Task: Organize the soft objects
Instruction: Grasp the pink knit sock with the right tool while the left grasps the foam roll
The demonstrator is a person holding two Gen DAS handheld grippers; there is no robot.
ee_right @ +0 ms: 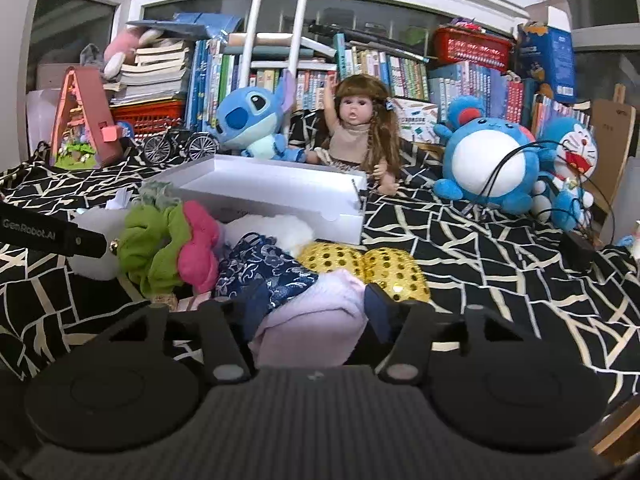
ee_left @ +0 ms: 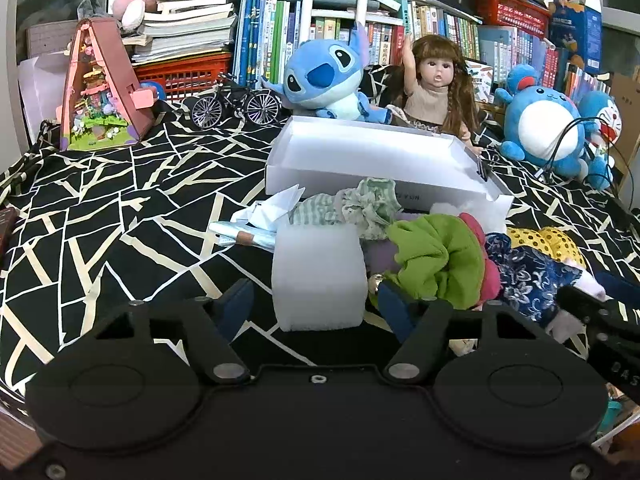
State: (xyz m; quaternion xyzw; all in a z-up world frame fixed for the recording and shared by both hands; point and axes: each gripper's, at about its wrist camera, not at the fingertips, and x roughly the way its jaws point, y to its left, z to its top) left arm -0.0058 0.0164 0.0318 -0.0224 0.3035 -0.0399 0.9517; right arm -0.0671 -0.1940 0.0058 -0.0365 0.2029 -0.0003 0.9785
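A pile of soft things lies in front of a shallow white box. My left gripper is open around a white foam block, fingers apart from its sides. Right of it lie a green and pink cloth, a dark blue patterned cloth and a gold sequined piece. A striped green cloth lies behind the block. My right gripper has its jaws around a pale lilac cloth; whether they press it is unclear.
A Stitch plush, a doll, a round blue plush and a Doraemon plush sit behind the box. A toy bicycle, a pink model house, book stacks and cables stand around.
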